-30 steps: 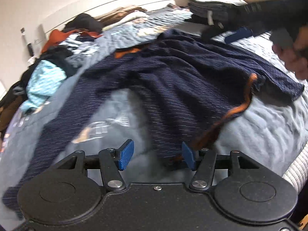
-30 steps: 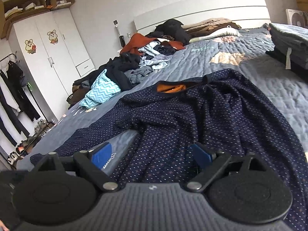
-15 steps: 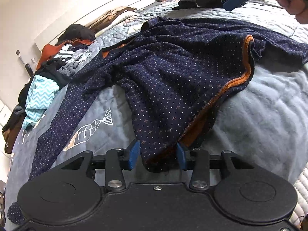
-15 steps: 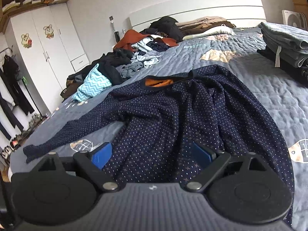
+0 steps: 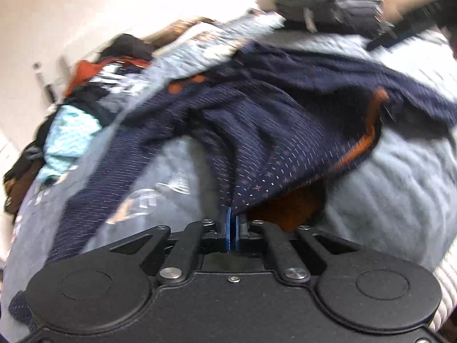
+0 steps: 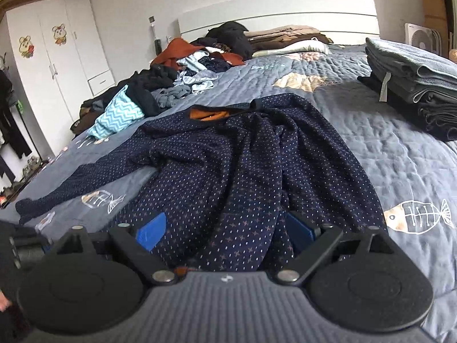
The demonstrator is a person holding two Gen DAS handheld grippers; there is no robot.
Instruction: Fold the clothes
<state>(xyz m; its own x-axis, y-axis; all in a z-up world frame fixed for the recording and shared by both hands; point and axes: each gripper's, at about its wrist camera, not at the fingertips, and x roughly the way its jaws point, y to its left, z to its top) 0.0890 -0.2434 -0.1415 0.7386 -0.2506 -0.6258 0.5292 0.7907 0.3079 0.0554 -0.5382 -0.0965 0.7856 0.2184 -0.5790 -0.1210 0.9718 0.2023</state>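
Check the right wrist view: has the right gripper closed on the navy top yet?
No, the right gripper stands open, its blue pads apart with the navy top lying loose between them.

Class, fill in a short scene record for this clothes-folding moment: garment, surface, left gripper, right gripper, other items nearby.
garment: navy dotted top, orange lining, spread out crumpled
surface: grey quilted bedspread
left gripper: just closed, pinching the top's hem
right gripper: jaws apart, fabric lying between them
nearby: folded stack to the right; loose clothes pile to the left
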